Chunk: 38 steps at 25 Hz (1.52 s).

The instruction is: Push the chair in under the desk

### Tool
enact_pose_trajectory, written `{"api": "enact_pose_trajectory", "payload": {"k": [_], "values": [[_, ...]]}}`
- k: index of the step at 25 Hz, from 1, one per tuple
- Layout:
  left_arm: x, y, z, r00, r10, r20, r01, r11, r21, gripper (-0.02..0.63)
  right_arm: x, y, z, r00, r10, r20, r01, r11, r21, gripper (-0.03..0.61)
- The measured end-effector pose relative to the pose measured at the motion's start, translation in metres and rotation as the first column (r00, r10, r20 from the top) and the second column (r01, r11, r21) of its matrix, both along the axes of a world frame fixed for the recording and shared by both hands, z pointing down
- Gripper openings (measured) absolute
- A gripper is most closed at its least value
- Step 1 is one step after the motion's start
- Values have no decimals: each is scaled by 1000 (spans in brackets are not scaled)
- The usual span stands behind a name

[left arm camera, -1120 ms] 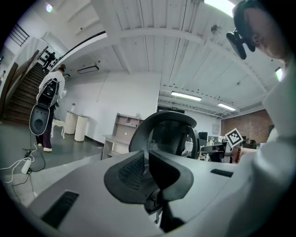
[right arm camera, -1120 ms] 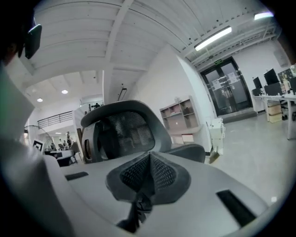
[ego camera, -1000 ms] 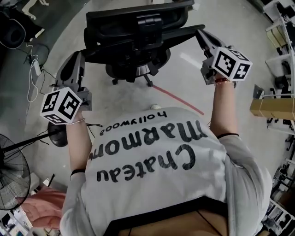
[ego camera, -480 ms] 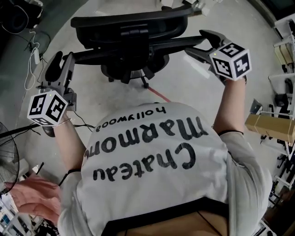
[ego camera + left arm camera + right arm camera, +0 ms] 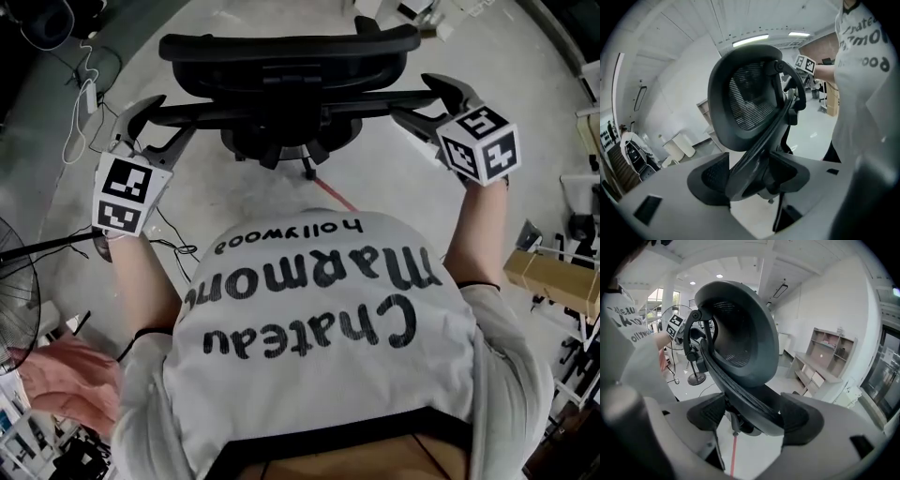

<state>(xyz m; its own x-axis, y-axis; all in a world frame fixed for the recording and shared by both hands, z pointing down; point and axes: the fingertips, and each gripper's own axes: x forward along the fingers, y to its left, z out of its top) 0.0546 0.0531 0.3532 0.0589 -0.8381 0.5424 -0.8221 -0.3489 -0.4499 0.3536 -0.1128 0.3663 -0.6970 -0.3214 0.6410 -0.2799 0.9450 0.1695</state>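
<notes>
The office chair [image 5: 281,84] is matt black plastic across its frame and arms. In the left gripper view its backrest [image 5: 750,99] shows fine, see-through black mesh inside a smooth rim with a faint sheen. Below it, the floor [image 5: 394,178] is smooth pale-grey concrete with a dull shine, crossed by a red stripe [image 5: 333,192]. At centre frame, a T-shirt [image 5: 319,337] of soft white cloth bears black print. At the right edge a box [image 5: 553,279] looks like brown cardboard. At the left edge a fan [image 5: 14,309] has a thin, dark wire guard.
</notes>
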Motion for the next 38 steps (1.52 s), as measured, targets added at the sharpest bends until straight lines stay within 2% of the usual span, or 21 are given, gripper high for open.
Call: {"api": "enact_pose_trajectory", "payload": {"k": [4,10,18,22,26,33,38], "values": [[-2,-9,0,1000,-2,-3,2,998,-63,270,-6,-6,-1,1000,-23,6,23,1000,0,368],[-6,-24,7,997,-79,17,80,991,-108,270,-12,-21,2,999,-37,27,36,999,22,370],[-38,-80,1,996,-88,4,88,995,-54,270,-44,-80,-3,998,-24,54,21,998,61,373],[-58,-123,-4,996,-94,-3,93,994,-48,270,-64,-124,-9,998,-10,56,6,998,66,376],[-65,-137,0,997,-79,-2,79,996,-52,270,-70,-135,-5,999,4,48,-7,998,60,376],[-68,-142,10,996,-84,12,85,983,-162,262,-75,-141,6,1000,-2,21,1,999,35,385],[-91,-174,3,1000,-6,15,9,974,-226,253,-99,-173,0,1000,3,-8,-3,1000,8,391]]}}
